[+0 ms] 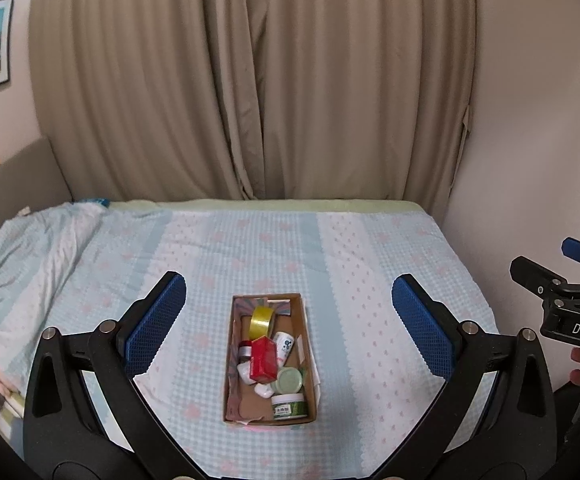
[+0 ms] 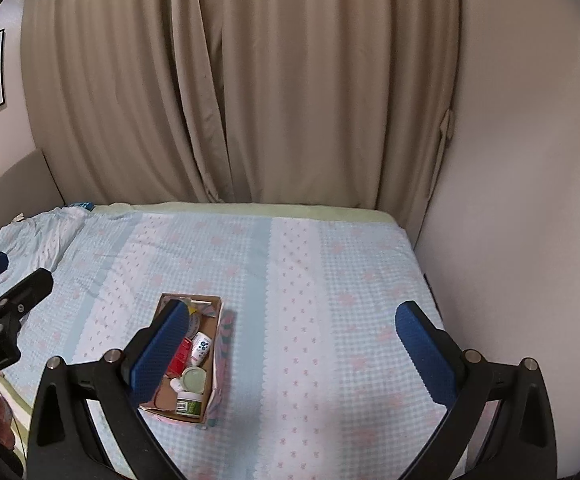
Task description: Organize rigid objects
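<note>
With both tools raised above the bed, the left gripper (image 1: pixel 289 320) and right gripper (image 2: pixel 291 350) stand spread wide, holding nothing.
Beyond them, on the checked bedspread (image 1: pixel 369 264), a cardboard box (image 1: pixel 309 344) holds a green-labelled jar (image 1: pixel 288 405), a red carton (image 1: pixel 264 360), a white bottle (image 1: pixel 283 345) and, farthest, yellow tape (image 1: pixel 261 322); beige curtains (image 1: pixel 250 80) hang behind.
</note>
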The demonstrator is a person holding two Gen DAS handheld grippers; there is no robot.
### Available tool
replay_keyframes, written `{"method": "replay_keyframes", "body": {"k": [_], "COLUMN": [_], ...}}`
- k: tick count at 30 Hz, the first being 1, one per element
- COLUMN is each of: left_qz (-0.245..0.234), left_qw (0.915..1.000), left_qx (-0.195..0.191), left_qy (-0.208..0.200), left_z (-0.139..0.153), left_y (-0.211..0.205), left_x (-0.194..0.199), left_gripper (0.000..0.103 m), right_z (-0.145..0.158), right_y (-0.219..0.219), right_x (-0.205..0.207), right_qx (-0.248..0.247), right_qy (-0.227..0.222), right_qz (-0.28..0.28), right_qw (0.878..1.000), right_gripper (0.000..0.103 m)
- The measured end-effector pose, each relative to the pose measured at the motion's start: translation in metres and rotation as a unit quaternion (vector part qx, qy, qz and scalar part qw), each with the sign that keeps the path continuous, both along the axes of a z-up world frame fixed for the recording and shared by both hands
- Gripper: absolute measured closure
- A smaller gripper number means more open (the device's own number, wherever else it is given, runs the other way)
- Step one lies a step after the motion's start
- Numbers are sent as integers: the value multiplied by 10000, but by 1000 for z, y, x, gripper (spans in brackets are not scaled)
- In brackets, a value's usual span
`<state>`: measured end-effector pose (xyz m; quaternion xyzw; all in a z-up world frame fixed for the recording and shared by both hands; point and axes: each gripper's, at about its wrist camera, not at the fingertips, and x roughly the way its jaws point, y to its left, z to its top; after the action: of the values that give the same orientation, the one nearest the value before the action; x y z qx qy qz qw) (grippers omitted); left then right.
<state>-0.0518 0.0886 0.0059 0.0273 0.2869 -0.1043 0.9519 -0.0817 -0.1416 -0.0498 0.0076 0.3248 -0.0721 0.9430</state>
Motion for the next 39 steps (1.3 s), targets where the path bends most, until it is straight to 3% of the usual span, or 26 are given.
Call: {"method": "replay_keyframes", "body": {"k": [39], "left_qz": [22], "left_qw": [9996], "left_qx": [178], "left_qy": [-234], "left_z": [-1], "left_y": [-23], "left_x": [-15], "left_gripper": [0], "right_z": [3], "right_y": [-24], "right_x": [-21], "right_qx": [167], "right_qy": [-136], "right_qz": [-232], "right_qw": [9995], "right_gripper": [0]}}
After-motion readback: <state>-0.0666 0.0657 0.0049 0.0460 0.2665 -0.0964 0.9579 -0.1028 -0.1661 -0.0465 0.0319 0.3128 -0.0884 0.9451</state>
